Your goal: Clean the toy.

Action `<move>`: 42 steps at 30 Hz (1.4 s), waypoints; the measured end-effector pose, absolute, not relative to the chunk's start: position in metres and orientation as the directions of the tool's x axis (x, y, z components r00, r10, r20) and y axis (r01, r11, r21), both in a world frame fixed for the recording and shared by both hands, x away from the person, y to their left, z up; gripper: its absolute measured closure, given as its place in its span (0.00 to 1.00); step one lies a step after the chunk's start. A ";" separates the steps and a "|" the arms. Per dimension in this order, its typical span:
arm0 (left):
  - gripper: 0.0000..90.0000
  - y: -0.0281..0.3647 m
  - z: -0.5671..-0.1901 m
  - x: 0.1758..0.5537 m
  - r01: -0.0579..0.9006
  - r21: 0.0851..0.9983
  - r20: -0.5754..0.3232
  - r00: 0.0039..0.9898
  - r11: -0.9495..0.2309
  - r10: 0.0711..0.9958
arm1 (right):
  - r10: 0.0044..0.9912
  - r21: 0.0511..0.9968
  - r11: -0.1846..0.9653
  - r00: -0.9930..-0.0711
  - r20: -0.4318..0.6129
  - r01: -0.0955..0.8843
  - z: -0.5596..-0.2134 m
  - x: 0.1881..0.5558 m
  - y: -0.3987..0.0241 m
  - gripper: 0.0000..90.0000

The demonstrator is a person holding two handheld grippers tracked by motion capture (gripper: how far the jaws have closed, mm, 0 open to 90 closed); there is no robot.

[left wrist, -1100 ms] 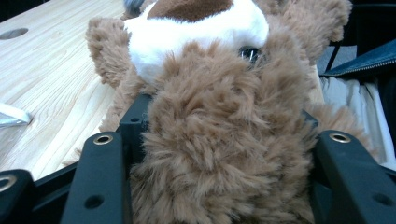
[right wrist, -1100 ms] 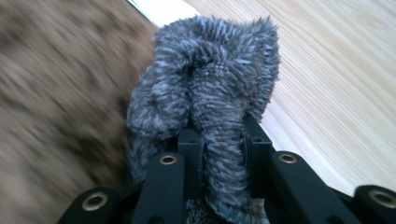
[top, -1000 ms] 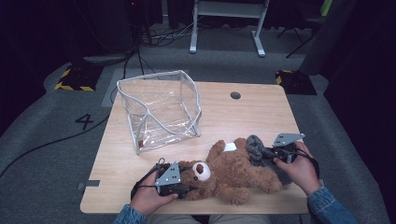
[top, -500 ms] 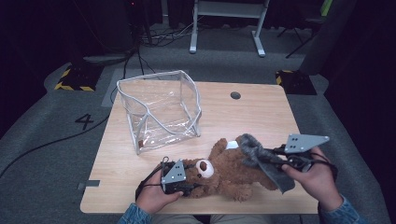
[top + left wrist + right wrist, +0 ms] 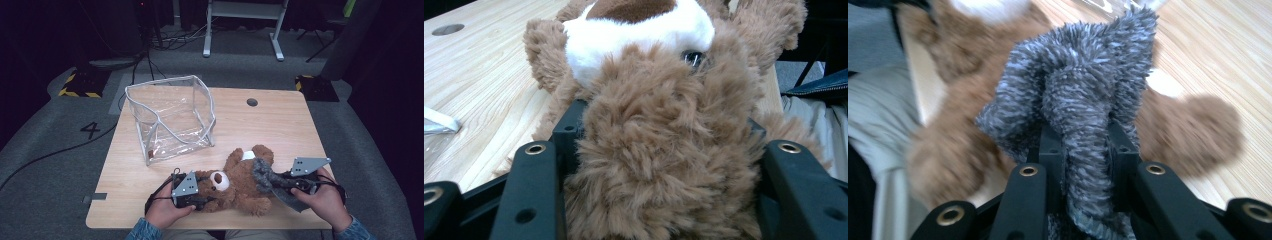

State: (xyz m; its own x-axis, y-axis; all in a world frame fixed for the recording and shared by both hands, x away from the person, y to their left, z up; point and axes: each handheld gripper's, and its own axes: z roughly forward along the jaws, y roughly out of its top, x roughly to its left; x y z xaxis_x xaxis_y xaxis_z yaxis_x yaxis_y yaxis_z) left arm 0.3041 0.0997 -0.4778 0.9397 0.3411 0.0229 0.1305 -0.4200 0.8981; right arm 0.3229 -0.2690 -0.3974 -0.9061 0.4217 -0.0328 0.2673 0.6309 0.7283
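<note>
I had the teddy bear (image 5: 240,182) lying on its back near the front edge of the worktop (image 5: 280,120), a little right of the middle, its head toward my left hand. My left gripper (image 5: 192,199) was closed around a thick wad of brown fur at the bear's head; in the left gripper view the plush (image 5: 659,165) bulged between the jaws and filled the gap, so the jaws stood fairly wide but firmly packed. My right gripper (image 5: 280,184) pinched a fold of the grey fuzzy cloth (image 5: 1078,100), jaws nearly together with the fabric bunched upright between them. That cloth draped across the bear's lower body and hung off toward the front right corner.

I judged both things light and very soft. The bear would squash and sag rather than hold shape, so a deep bite on a bulky part like the head seemed the safest hold. The cloth would slip and trail, and I reckoned a gathered fold was better than a single edge.

The clear plastic bag (image 5: 172,117) stood open toward the back left, well apart from the bear.
</note>
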 end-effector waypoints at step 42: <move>0.49 0.088 -0.477 0.313 0.309 0.887 -0.156 0.900 -0.342 0.407 | 0.391 0.745 0.622 -0.920 -0.032 0.239 -0.388 0.318 -0.250 0.84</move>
State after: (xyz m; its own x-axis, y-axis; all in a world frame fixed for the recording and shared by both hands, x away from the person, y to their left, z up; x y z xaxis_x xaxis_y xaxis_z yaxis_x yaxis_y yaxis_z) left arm 0.3131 0.0879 -0.4766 0.8998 0.4074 -0.1559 0.3087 -0.3422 0.8874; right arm 0.3180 -0.2503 -0.3883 -0.9200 0.3907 -0.0317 0.2387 0.6225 0.7453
